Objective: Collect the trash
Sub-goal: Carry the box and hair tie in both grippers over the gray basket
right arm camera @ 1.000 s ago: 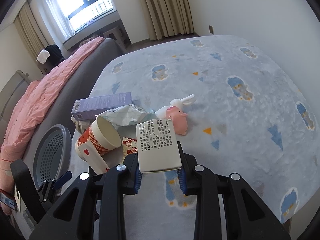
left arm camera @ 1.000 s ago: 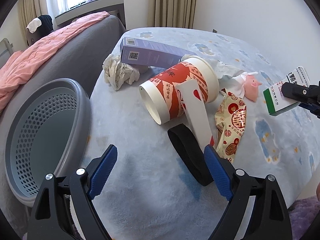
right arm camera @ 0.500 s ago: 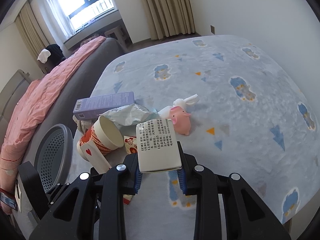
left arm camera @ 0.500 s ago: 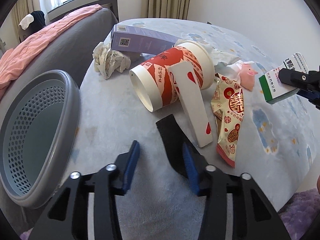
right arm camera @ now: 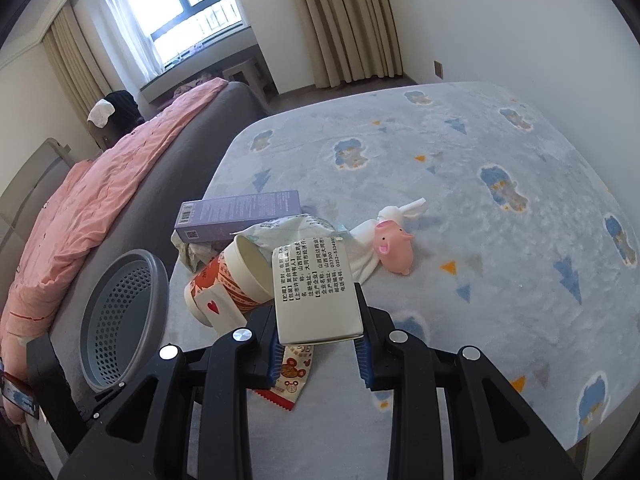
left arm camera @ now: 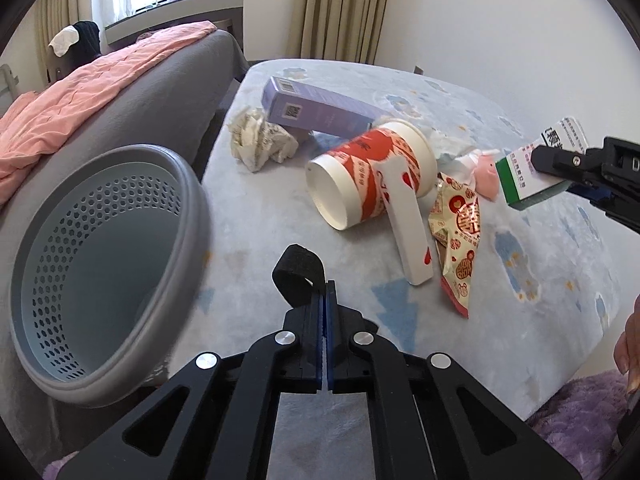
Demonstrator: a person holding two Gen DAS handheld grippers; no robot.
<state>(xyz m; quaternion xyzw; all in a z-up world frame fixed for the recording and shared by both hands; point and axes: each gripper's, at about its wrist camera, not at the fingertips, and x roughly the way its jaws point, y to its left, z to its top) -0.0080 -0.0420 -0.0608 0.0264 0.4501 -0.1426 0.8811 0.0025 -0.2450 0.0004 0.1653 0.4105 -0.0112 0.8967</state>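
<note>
Tongs on the left (left arm camera: 324, 300) pinch a black strap (left arm camera: 298, 278) above the bed (left arm camera: 540, 320); right tongs (right arm camera: 318, 340) clamp a box (right arm camera: 316, 296) aloft.

Left gripper (left arm camera: 324, 296): jaws pressed together, pinching a black strap (left arm camera: 296, 276).
Right gripper (right arm camera: 319, 338): jaws clamped on a medicine box (right arm camera: 316, 296), held aloft.

Sunlit window (right arm camera: 192, 20), beige curtains (right arm camera: 344, 20)
</note>
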